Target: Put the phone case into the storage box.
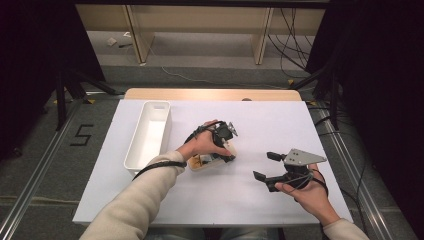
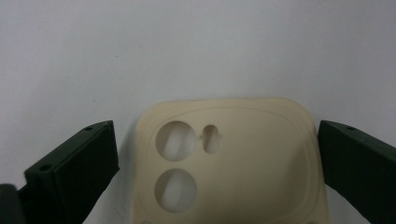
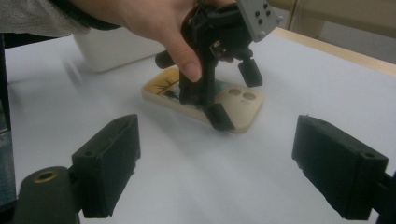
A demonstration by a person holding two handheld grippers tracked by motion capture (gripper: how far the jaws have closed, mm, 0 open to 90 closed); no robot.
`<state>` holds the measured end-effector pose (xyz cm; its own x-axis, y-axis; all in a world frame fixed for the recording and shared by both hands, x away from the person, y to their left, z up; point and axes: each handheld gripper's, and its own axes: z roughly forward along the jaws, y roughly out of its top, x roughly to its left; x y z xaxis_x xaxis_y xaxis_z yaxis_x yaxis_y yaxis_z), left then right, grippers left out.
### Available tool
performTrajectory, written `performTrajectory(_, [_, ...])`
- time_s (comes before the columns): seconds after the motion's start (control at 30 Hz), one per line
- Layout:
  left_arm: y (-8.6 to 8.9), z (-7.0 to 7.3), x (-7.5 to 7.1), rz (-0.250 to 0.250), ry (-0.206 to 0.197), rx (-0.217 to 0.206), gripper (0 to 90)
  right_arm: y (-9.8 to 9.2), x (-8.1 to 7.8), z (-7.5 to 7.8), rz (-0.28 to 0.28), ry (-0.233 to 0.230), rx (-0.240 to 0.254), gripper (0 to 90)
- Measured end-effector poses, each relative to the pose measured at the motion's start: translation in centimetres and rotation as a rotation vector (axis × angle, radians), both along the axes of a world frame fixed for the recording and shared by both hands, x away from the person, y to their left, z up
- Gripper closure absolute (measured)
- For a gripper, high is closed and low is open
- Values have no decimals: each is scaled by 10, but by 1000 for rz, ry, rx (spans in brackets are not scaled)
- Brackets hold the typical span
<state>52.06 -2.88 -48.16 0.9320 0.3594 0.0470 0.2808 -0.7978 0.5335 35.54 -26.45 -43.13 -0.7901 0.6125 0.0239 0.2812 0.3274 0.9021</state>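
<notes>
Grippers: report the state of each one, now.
Left gripper: open, jaws either side of the cream phone case, not clamped on it.
Right gripper: open, holding nothing, above the white table.

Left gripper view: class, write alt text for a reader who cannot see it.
A cream phone case lies flat on a white table, its camera cut-outs facing up. The left tool is open, one black jaw on either side of the case, neither touching it.
</notes>
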Motion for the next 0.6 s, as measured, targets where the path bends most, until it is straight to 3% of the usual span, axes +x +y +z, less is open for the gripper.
performTrajectory(0.6, [0, -2, 6, -12, 53, -9, 0, 1, 0, 0, 5, 2, -5, 163])
